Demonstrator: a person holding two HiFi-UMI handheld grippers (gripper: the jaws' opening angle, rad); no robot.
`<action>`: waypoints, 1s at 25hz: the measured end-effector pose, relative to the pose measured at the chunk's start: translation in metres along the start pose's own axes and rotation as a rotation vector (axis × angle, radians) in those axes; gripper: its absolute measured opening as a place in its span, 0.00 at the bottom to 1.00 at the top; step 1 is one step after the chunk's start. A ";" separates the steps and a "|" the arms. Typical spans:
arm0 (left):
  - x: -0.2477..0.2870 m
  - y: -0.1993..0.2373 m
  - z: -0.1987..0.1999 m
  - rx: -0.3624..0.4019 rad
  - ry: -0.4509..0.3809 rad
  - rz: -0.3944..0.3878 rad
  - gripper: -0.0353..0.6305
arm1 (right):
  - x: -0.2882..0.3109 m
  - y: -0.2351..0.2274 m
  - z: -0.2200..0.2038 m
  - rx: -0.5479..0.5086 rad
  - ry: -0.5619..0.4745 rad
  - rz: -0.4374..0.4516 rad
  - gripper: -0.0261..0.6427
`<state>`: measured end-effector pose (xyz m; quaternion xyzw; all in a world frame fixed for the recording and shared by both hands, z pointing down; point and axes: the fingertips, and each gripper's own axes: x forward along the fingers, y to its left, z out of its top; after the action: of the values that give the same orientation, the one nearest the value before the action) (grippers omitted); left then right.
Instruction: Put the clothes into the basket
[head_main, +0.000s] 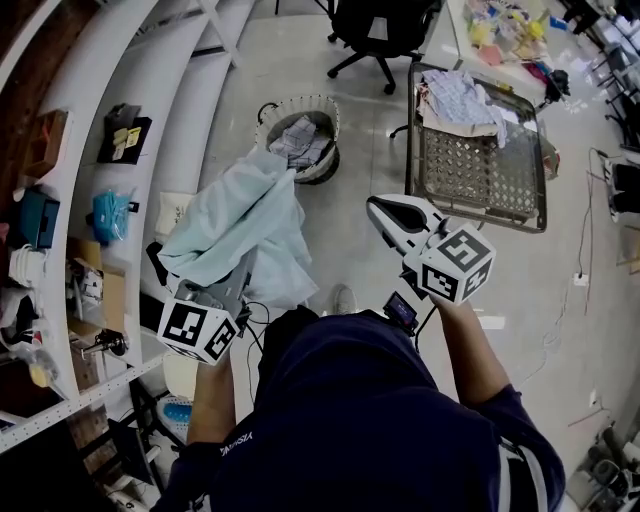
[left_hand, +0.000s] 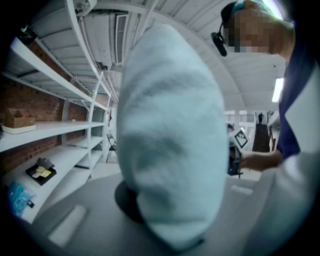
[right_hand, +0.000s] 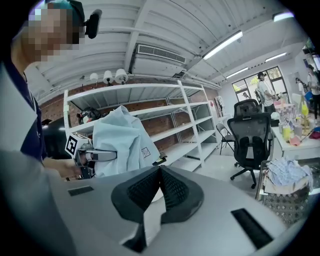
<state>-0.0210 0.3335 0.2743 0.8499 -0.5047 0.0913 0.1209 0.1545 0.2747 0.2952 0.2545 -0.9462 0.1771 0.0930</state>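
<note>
Shirt (head_main: 245, 225): soft, light, floppy; your left gripper (head_main: 228, 288) grasps a bunched fold.
Right gripper (head_main: 383, 212): clenched, empty.
Basket (head_main: 297, 104): far.

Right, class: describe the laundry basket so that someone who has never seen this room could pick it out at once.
Start at the white shelving on the left and look to the floor beside it, short of the black office chair. The basket stands there: round, pale-rimmed, with a grey patterned cloth inside, unlike the rectangular metal mesh cart nearby.
</note>
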 end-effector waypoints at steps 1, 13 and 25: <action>0.003 0.000 0.000 -0.003 0.002 0.003 0.13 | 0.000 -0.003 0.000 0.002 0.001 0.002 0.05; 0.042 0.027 0.008 -0.022 -0.008 0.018 0.13 | 0.021 -0.040 0.010 0.010 0.008 0.010 0.05; 0.093 0.090 0.020 -0.028 -0.017 -0.028 0.13 | 0.069 -0.087 0.024 0.033 0.012 -0.046 0.05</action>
<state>-0.0557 0.2080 0.2916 0.8559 -0.4949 0.0752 0.1296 0.1385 0.1645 0.3167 0.2767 -0.9365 0.1918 0.0984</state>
